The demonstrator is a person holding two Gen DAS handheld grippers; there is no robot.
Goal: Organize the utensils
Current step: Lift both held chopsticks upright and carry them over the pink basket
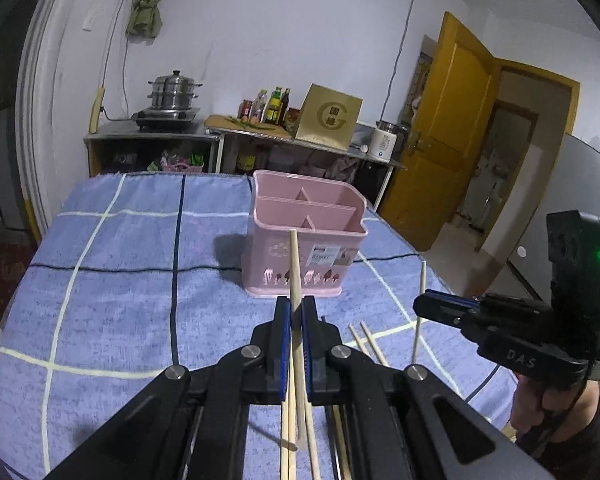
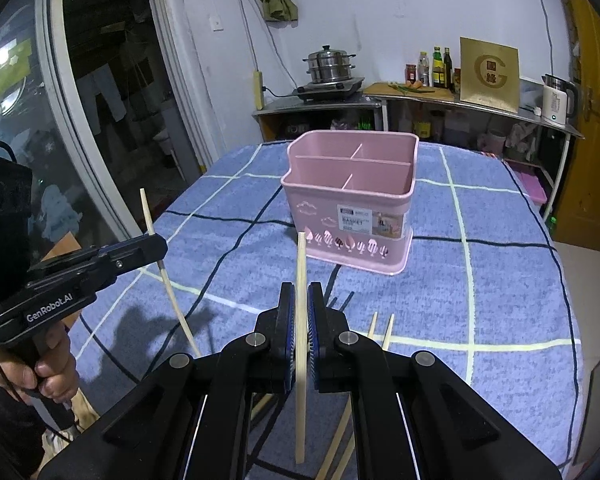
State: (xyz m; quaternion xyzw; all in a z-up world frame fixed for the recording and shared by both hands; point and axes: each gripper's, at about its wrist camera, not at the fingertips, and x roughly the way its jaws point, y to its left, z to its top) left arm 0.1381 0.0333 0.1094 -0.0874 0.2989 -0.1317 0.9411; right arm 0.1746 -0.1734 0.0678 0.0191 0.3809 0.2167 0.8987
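Note:
A pink utensil basket (image 1: 306, 236) with divided compartments stands on the blue checked cloth; it also shows in the right wrist view (image 2: 350, 204). My left gripper (image 1: 296, 312) is shut on a wooden chopstick (image 1: 294, 264) that stands upright, short of the basket. My right gripper (image 2: 301, 300) is shut on another upright chopstick (image 2: 301, 264), also in front of the basket. The right gripper appears in the left wrist view (image 1: 420, 304) with its chopstick (image 1: 421, 280). The left gripper appears in the right wrist view (image 2: 156, 246) with its chopstick (image 2: 147, 212). Several loose chopsticks (image 2: 380, 332) lie on the cloth.
The table under the blue cloth (image 1: 120, 280) ends at the right, near a yellow door (image 1: 452, 128). A counter behind holds a steel steamer pot (image 1: 174, 92), bottles (image 1: 274, 106), a gold box (image 1: 328, 116) and a kettle (image 2: 556, 100).

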